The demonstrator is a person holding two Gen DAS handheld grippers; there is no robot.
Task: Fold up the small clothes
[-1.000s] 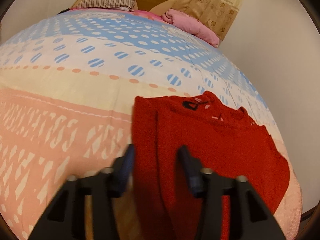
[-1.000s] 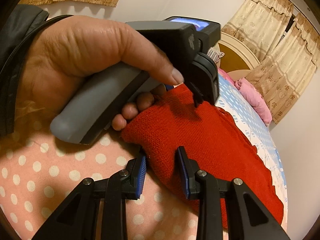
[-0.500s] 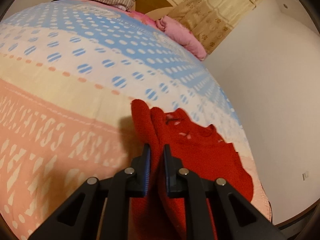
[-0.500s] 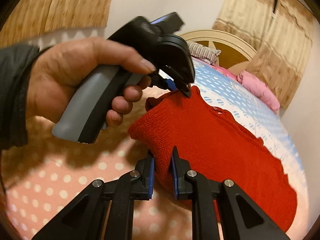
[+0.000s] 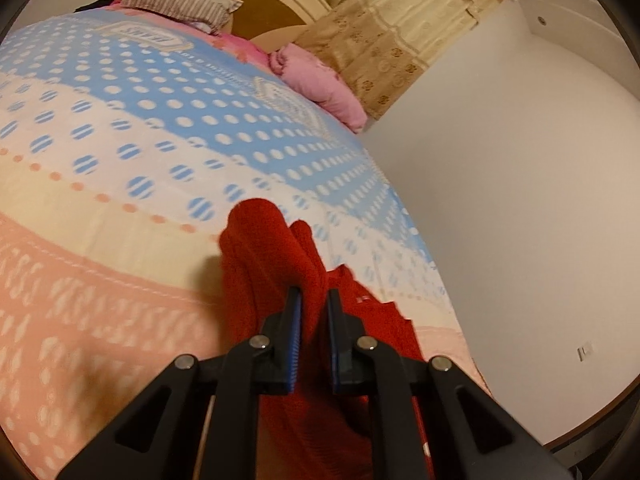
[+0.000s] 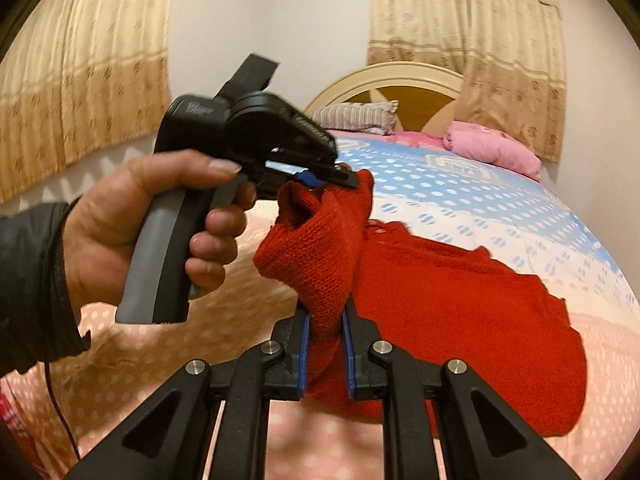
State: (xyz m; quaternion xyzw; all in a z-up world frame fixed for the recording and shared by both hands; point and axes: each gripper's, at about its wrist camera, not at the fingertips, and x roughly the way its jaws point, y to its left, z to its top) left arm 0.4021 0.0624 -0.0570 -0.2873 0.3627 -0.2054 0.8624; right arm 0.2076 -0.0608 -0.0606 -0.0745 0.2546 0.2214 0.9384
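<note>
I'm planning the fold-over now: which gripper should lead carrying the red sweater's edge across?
Probably neither alone. Left gripper and right gripper are each shut on the red sweater, lifting one edge, so move both together.

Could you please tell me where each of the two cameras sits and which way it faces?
Left wrist: on the left hand-held gripper, looking along its fingers over the red sweater up the bed; no body shows.
Right wrist: on the right hand-held gripper, facing the headboard; the person's left hand shows.
Shared: sweater, bed, pink pillow.
</note>
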